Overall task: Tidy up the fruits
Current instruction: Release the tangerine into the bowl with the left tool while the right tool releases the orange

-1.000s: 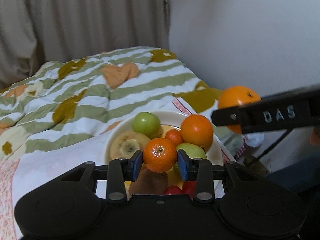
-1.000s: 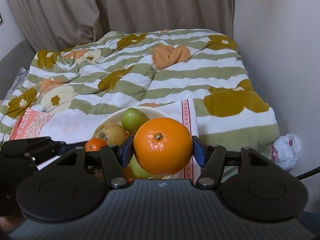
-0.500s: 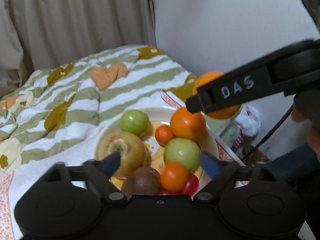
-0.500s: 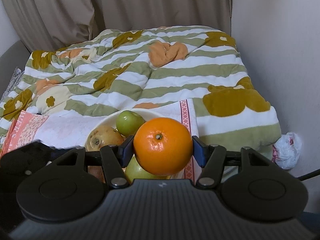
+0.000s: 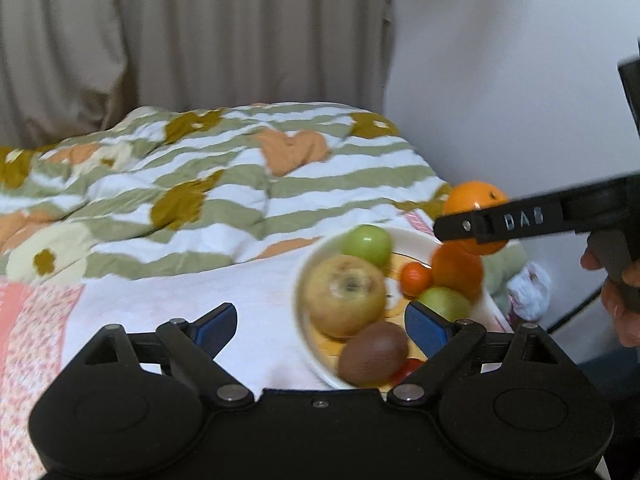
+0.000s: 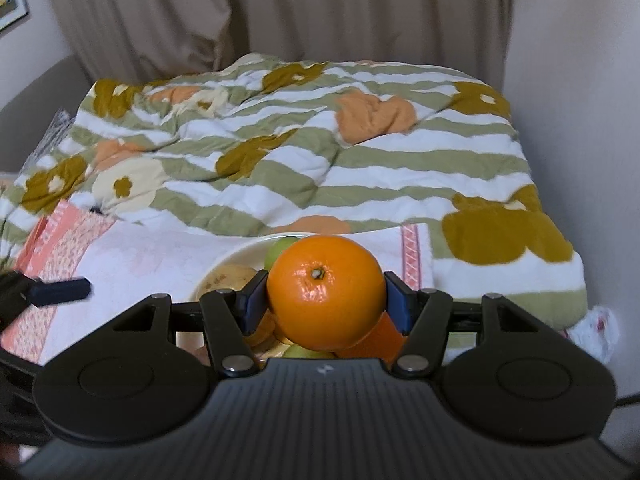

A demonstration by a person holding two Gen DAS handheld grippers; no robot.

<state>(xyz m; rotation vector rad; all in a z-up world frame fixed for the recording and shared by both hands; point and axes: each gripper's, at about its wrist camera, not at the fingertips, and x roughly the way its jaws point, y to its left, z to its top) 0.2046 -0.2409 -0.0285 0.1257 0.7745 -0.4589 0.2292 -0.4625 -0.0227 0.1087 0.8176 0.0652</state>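
A white plate (image 5: 308, 360) on the bed holds a yellow-brown pear (image 5: 344, 296), a kiwi (image 5: 372, 354), green apples (image 5: 366, 240), an orange (image 5: 456, 268) and a small tangerine (image 5: 416, 278). My left gripper (image 5: 320, 322) is open and empty, just in front of the plate's left side. My right gripper (image 6: 326, 306) is shut on a large orange (image 6: 326, 292) and holds it above the plate's right part; it also shows in the left wrist view (image 5: 476, 200). The plate rim (image 6: 236, 252) shows under it.
The plate stands on a white and pink cloth (image 5: 168, 304) over a striped flowered quilt (image 5: 240, 184). A wall (image 5: 500, 80) is close on the right, curtains (image 5: 180, 40) behind. A white plastic bag (image 5: 528, 292) lies beside the bed.
My left gripper opened and let go of the small orange on the plate, then drew back and to the left. My right gripper still holds the large orange over the plate.
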